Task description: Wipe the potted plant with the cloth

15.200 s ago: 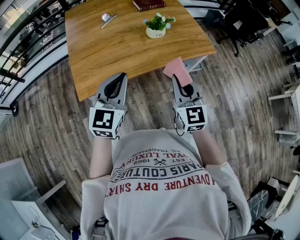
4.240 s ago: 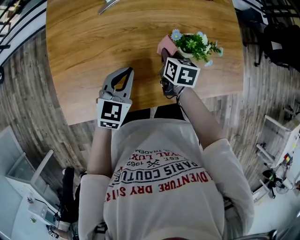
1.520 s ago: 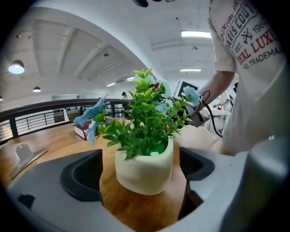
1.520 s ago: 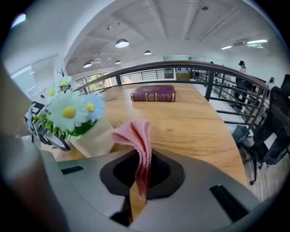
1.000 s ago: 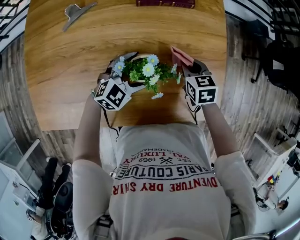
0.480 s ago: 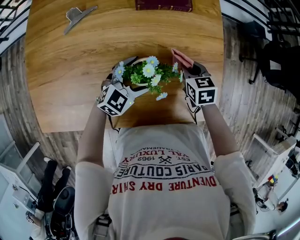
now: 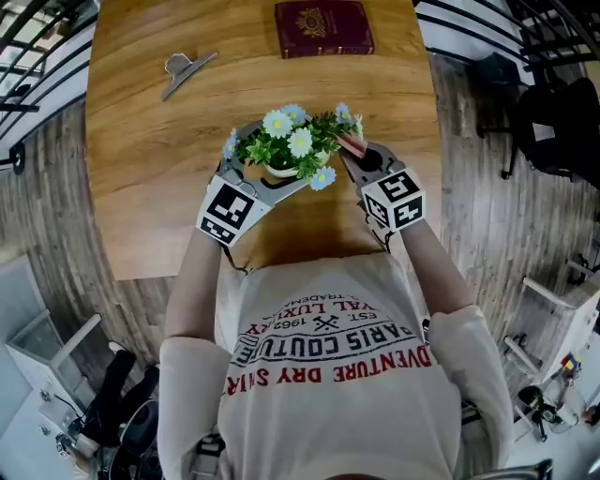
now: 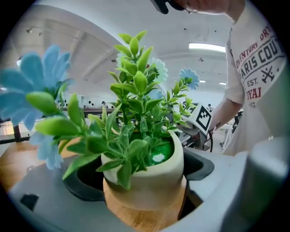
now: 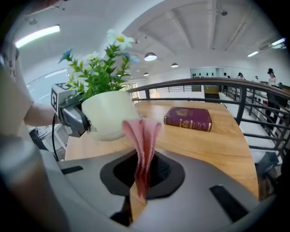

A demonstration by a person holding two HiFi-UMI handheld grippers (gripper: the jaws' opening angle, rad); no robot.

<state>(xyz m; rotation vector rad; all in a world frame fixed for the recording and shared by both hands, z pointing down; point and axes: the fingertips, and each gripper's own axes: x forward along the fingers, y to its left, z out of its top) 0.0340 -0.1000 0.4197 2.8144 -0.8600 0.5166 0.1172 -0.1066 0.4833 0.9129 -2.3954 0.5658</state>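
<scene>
The left hand-held gripper (image 7: pixel 267 169) clamps the potted plant (image 8: pixel 145 176) by its pale pot, apparently lifted off the counter (image 7: pixel 150 169). The right hand-held gripper (image 7: pixel 361 159) pinches the folded pink cloth (image 9: pixel 141 149). Its tip is at the pot's side, so wiping looks barely begun. Half a second ago the cloth stood clear of the leaves.

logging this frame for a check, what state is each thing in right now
left gripper: shut on the potted plant
right gripper: shut on the cloth
potted plant: upright, held at the pot
cloth: folded, standing up from the gripper, close beside the pot
book: closed, lying flat on the table
clip: lying on the table, nothing touching it
</scene>
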